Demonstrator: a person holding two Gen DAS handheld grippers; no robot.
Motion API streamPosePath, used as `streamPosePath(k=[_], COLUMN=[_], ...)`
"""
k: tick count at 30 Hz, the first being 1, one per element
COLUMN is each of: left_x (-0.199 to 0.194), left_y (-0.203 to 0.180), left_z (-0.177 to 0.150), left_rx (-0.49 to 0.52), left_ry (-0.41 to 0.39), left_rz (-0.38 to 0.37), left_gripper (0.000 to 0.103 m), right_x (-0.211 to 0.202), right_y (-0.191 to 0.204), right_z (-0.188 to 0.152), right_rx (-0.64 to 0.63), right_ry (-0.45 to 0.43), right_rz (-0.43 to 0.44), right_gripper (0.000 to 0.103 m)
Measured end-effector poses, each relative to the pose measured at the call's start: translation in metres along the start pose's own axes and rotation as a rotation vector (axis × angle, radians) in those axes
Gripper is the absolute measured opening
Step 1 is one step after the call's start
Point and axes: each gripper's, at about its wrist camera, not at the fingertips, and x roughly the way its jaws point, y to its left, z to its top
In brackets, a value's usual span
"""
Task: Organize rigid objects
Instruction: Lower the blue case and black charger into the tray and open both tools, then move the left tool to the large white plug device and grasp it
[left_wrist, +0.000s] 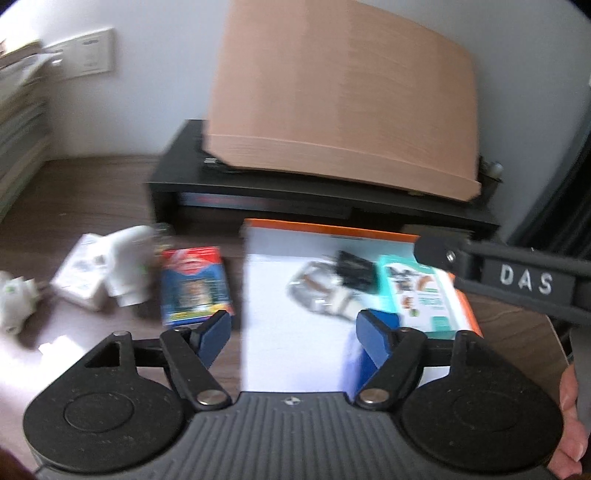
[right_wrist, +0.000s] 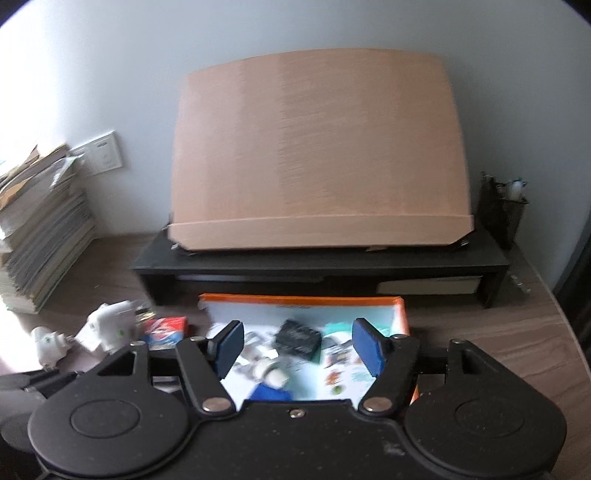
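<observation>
A: State of each hand-held gripper?

B: Left hand-held gripper (left_wrist: 295, 338) — jaws wide apart, nothing between the pads. Right hand-held gripper (right_wrist: 297, 347) — likewise spread and empty. Both hang above the orange-rimmed tray (left_wrist: 332, 227).

A: Risks from here?

B: The views are blurred; a hasty descent could knock the black clip (left_wrist: 356, 271) or the teal box (left_wrist: 424, 295) already lying in the tray.

A: Remaining items?

B: The red-and-blue box (left_wrist: 194, 286) lies on the tabletop (left_wrist: 92, 192) just left of the tray, beside the left jaws. The white plugs (left_wrist: 129, 266) lie farther left.
</observation>
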Motion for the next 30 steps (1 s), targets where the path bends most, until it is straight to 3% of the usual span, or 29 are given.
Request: streamPosePath(k=[16, 30], left_x=[-0.041, -0.049], left_y=[0.097, 0.187], left_z=[-0.026, -0.039], left_rx=[-0.114, -0.222], left_ry=[-0.025, -0.025], left_rz=[0.127, 0.268], left_gripper=[0.085, 0.097], right_x=[0.005, 0.012], right_y=[0.099, 0.133], right_z=[-0.026, -0.040], right_rx=[-0.116, -0.134], right_ry=[0.062, 0.098], right_rz=[0.142, 0.159], right_gripper=[0.082, 0.083])
